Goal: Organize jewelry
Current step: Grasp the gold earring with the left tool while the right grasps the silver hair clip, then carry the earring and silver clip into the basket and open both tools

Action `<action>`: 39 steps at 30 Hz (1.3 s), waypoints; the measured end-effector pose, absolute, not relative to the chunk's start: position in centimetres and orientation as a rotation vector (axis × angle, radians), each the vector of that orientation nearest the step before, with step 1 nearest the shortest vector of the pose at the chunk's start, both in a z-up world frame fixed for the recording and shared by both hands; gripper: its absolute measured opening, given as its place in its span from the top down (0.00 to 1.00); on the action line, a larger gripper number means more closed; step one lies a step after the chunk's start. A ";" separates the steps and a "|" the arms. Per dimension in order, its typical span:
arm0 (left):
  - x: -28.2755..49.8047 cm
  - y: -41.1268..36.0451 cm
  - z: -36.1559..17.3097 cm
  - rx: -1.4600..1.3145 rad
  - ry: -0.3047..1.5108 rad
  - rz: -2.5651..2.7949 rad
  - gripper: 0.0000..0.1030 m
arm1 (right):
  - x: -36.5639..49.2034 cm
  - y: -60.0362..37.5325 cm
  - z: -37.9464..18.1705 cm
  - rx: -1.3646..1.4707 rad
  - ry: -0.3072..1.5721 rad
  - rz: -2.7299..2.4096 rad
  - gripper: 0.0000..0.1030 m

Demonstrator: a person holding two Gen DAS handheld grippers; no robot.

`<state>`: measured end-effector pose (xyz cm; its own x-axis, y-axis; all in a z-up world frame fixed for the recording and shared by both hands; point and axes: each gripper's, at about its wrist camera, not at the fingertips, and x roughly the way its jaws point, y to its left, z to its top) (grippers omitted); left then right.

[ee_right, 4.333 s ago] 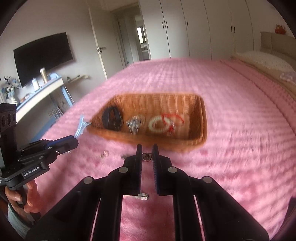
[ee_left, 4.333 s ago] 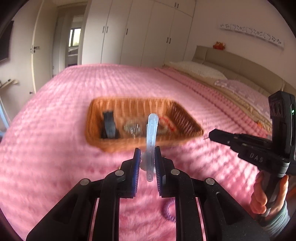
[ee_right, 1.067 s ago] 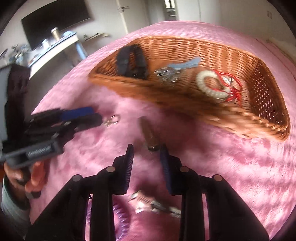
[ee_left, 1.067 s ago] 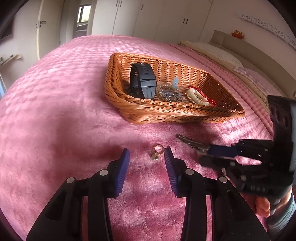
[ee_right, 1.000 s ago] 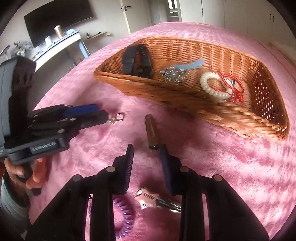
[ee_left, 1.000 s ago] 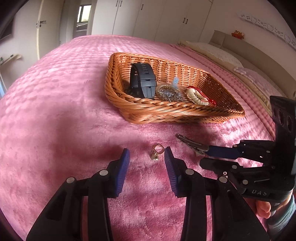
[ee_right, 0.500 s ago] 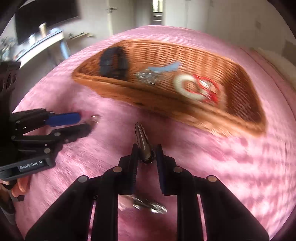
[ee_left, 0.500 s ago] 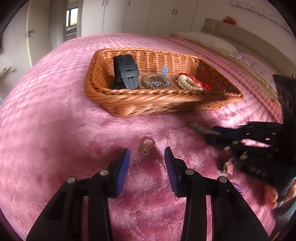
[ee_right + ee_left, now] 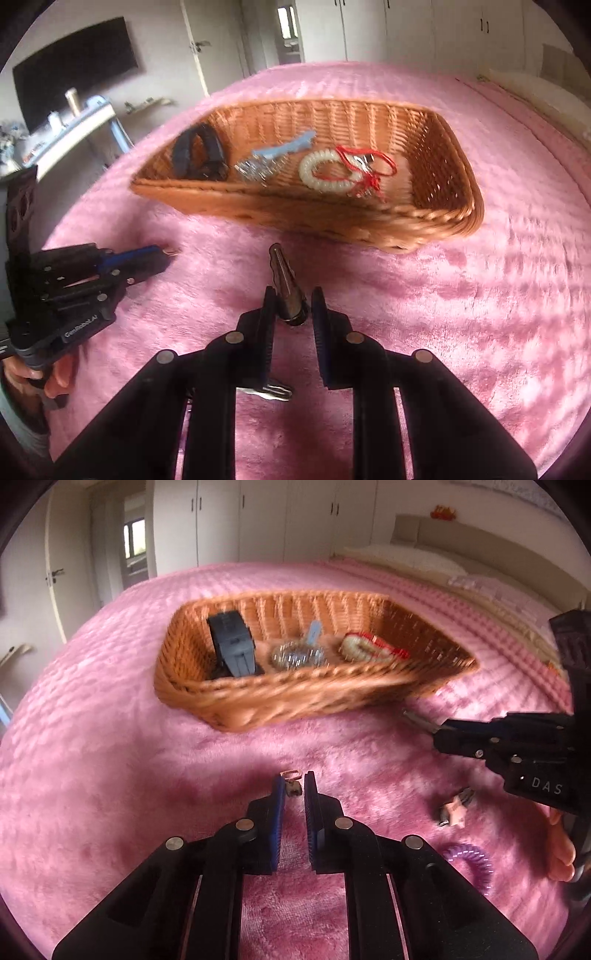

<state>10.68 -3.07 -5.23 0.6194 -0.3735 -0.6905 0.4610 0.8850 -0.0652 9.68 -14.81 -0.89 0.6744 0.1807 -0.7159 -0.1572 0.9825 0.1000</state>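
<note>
A small gold-toned ring charm sits pinched at the very tips of the left claw, whose blue-padded jaws have just been closing and now stand narrow with the charm between them, low over the pink plush bedspread. In the right wrist view the right claw grips the wide end of a dark metal hair clip, whose pointed end reaches forward toward the wicker basket; its jaws have just been closing and are now held narrow on the clip. The basket rests on the bedspread just beyond both claws and already holds a black watch, a silvery chain bundle, a light blue clip, and a white coiled band tangled with a red cord. Still loose on the bedspread, seen from the left wrist, are a small pink star-shaped clip and a purple coiled hair tie, both lying near the person's right hand. The left hand wraps the other claw's handle at the frame's edge. White wardrobes and a wall-mounted television close the room behind.
</note>
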 end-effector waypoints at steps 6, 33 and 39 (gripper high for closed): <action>9.0 -1.9 -3.3 0.035 0.680 -0.577 0.91 | 8.4 -14.6 -0.2 0.053 0.814 0.257 0.83; 19.7 -7.8 3.9 -0.091 0.568 -0.387 0.91 | 18.2 -17.4 8.3 0.098 0.602 0.020 0.84; 22.0 -8.9 1.1 -0.046 0.607 -0.395 0.91 | 21.9 -18.8 5.1 0.168 0.683 0.033 0.84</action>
<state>22.01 -8.88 1.09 0.7493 -0.3745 -0.5461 0.3477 0.9244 -0.1568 21.87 -18.85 5.08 0.7756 0.0852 -0.6255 0.0250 0.9859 0.1653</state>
